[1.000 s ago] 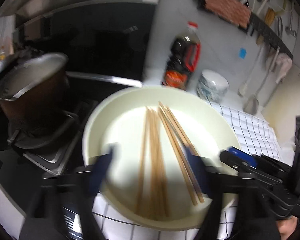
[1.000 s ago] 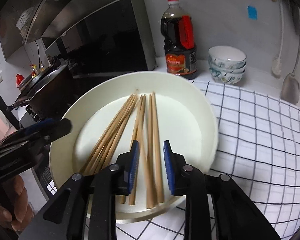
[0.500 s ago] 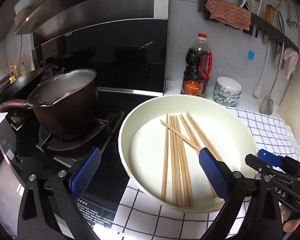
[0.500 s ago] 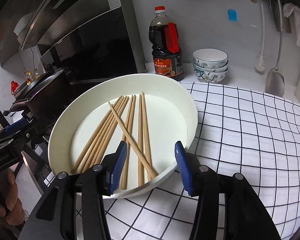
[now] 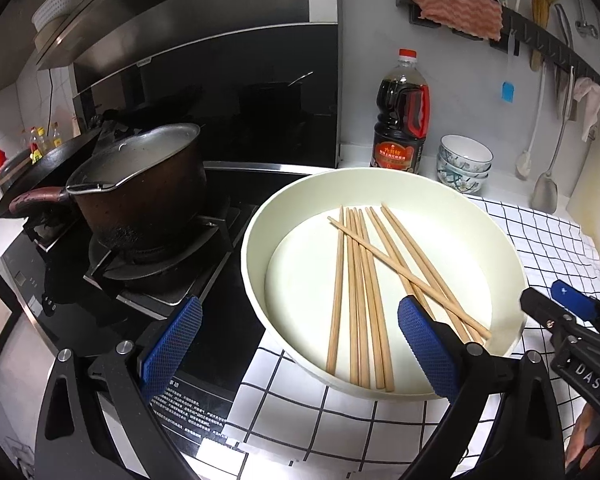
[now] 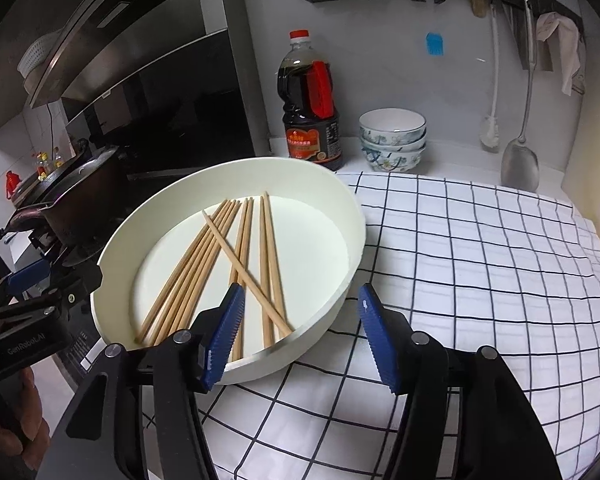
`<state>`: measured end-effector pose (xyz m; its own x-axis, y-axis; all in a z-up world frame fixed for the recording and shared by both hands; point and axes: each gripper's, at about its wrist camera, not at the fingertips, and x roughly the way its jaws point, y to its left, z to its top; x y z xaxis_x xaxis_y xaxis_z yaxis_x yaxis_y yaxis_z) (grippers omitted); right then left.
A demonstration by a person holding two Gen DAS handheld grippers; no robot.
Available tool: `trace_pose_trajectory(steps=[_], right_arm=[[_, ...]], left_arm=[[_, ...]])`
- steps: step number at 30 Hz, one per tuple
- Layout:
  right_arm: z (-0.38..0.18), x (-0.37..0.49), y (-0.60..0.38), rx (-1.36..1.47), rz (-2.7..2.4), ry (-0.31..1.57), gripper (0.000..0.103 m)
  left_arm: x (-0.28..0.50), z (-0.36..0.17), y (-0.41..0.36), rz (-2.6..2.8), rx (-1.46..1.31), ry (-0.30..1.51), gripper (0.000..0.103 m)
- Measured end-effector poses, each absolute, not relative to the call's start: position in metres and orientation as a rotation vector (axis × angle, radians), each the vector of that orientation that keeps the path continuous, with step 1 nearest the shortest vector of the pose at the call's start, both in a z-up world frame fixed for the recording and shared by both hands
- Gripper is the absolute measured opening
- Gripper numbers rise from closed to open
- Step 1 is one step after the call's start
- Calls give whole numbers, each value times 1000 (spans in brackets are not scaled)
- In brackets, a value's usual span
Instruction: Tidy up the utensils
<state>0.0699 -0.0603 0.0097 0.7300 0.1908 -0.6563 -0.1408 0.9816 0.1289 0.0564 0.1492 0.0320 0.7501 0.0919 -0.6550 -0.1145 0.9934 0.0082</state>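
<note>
Several wooden chopsticks (image 5: pixel 360 280) (image 6: pixel 220 264) lie in a shallow cream bowl (image 5: pixel 380 174) (image 6: pixel 260 164), and one of them rests crosswise over the rest. The bowl stands on a checked cloth beside the stove. My left gripper (image 5: pixel 300 344) is open wide at the bowl's near left side, with nothing pressed between its blue pads. My right gripper (image 6: pixel 302 338) hovers just short of the bowl's near right rim. Its jaws are opening, and the pads touch neither the rim nor a chopstick.
A dark pot (image 5: pixel 140 192) sits on the gas stove left of the bowl. A soy sauce bottle (image 5: pixel 400 128) and stacked bowls (image 5: pixel 464 164) stand by the back wall. A spatula (image 5: pixel 544 196) hangs there. The checked cloth (image 6: pixel 480 260) stretches to the right.
The right jaws spread from nearly shut over the chopsticks, and one chopstick now lies across the others. The left jaws widened. Both grippers drew back from the bowl.
</note>
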Motion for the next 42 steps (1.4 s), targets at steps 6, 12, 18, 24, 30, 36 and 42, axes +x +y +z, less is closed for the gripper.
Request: trace_pose_trajectory(steps=[6,12,18,24,30,36,42], right_arm=[[11,62,-65,81,142,726,59],[1,47,-75,98,81,715,64],[-11,41,-79,80,46,731,64],[-13,43,-82,85,40,737,64],[-12,45,-79,72,43,735,65],[-11,46,-76,61,48,729,67],[-10,46,-75,58,53,727,67]], left_arm=[[53,27,149,122,-53,732,97],[47,15,147,124,-73,756,97],[47,7,139,126,-38,774,97],[50,4,137,123,-46,783,97],[54,0,134,116,-47,795,97],[54,2,132,113,-49,786,97],[53,4,132,110,-57,781,97]])
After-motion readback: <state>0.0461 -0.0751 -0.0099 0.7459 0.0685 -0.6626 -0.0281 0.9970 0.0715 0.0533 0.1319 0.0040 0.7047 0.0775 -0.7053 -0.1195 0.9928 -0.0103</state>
